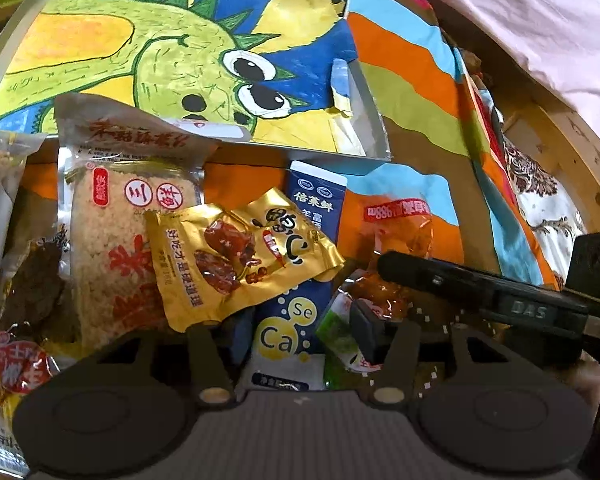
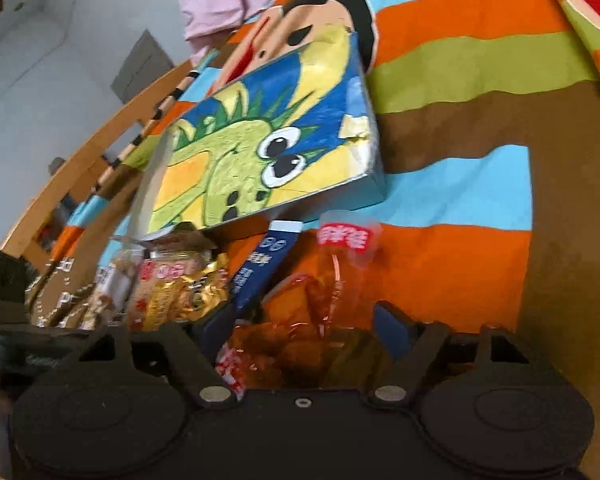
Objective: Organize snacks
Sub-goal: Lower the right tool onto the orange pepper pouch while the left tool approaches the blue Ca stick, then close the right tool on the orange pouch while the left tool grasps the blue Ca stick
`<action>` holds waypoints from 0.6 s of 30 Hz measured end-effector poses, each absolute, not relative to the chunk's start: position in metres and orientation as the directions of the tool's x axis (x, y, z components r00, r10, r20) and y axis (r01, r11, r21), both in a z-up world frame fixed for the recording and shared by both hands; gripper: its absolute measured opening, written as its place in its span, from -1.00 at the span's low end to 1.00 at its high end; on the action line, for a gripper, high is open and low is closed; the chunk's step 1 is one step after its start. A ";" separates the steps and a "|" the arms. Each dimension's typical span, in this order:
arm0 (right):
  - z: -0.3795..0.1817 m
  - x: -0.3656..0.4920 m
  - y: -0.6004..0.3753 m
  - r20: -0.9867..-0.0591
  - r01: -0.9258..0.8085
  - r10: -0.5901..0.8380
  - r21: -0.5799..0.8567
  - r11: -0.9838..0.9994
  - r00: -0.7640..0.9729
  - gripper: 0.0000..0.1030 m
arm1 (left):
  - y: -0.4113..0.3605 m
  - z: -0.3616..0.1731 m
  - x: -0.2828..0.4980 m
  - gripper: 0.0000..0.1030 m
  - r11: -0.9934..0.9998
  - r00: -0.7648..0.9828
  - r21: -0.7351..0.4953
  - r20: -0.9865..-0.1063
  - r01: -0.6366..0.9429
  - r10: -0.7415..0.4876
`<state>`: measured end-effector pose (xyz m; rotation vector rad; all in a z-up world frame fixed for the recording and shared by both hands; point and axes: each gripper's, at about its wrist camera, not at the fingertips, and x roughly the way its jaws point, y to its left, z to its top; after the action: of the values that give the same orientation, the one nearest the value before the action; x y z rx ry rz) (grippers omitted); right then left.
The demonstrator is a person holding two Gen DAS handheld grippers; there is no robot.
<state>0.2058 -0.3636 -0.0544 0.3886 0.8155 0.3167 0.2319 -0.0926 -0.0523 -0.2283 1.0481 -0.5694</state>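
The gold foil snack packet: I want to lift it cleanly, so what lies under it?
The gold foil snack packet overlaps a clear-wrapped rice cracker block on its left and a dark blue carton on its right. What lies beneath its middle is covered.

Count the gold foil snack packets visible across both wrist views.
1. The gold packet lies in the middle of the pile, overlapping the rice cracker pack and the blue carton. More could be buried under other wrappers.
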 end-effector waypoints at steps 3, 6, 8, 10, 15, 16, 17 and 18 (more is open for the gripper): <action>-0.050 0.204 -0.362 -0.630 -0.127 0.415 0.450 0.884 0.657 -0.06 | -0.093 -0.051 0.228 0.12 0.833 0.376 -0.429 -0.751 0.349 -0.543; -0.045 0.204 -0.363 -0.639 -0.128 0.410 0.441 0.889 0.651 -0.31 | -0.093 -0.050 0.221 0.14 0.834 0.375 -0.417 -0.754 0.362 -0.540; -0.040 0.203 -0.363 -0.650 -0.127 0.403 0.429 0.894 0.644 -0.34 | -0.096 -0.049 0.216 0.14 0.839 0.382 -0.398 -0.758 0.371 -0.529; -0.033 0.201 -0.363 -0.664 -0.132 0.387 0.402 0.906 0.639 -0.42 | -0.098 -0.046 0.212 0.12 0.844 0.386 -0.377 -0.764 0.382 -0.517; -0.015 0.197 -0.373 -0.700 -0.125 0.302 0.294 0.948 0.647 -0.70 | -0.095 -0.043 0.214 0.12 0.850 0.380 -0.393 -0.770 0.351 -0.513; -0.015 0.197 -0.375 -0.701 -0.136 0.311 0.295 0.946 0.642 -0.70 | -0.096 -0.042 0.217 0.12 0.851 0.378 -0.402 -0.770 0.338 -0.514; -0.017 0.197 -0.377 -0.700 -0.133 0.316 0.304 0.943 0.641 -0.68 | -0.097 -0.042 0.219 0.12 0.854 0.380 -0.403 -0.772 0.328 -0.510; -0.020 0.198 -0.378 -0.700 -0.123 0.322 0.320 0.939 0.637 -0.61 | -0.099 -0.042 0.221 0.12 0.860 0.384 -0.398 -0.775 0.320 -0.502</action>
<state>0.1981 -0.3782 -0.0195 0.2531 0.8441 0.2572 0.2213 -0.0994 -0.0421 -0.1948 1.0536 -0.5281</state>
